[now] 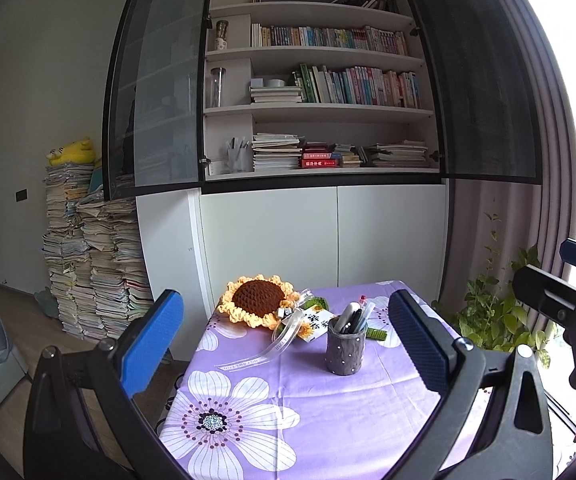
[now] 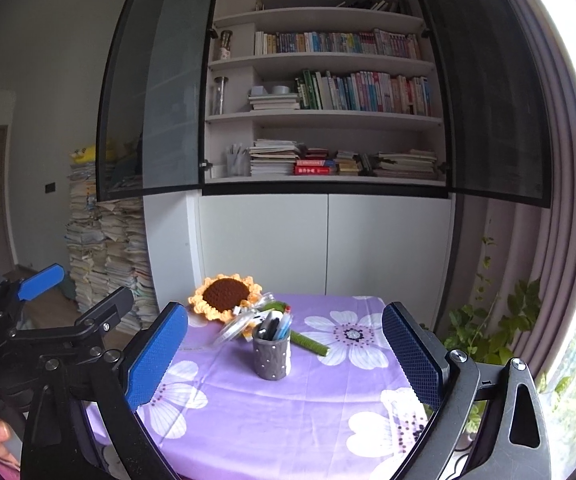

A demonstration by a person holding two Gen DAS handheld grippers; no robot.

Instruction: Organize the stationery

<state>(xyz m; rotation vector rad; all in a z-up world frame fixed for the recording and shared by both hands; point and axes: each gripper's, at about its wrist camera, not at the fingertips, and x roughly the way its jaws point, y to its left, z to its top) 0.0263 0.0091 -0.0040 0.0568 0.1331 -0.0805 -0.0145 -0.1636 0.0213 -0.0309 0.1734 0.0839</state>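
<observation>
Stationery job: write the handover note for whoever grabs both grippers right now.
Left gripper: open, empty, raised above the table's near edge.
Right gripper: open, empty, likewise.
Grey pen holder stands upright on the purple floral tablecloth, pens already inside.
Crochet sunflower with ribbon lies just behind it, stem toward the right.
No loose pens visible on the cloth.
Left: nothing gripped yet; likely the holder goes next, perhaps to the open bookshelf.

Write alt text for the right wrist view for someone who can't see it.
A grey studded pen cup full of pens stands on a purple flowered tablecloth, framed by the open right gripper. A crocheted sunflower lies behind it, before an open bookcase.
</observation>
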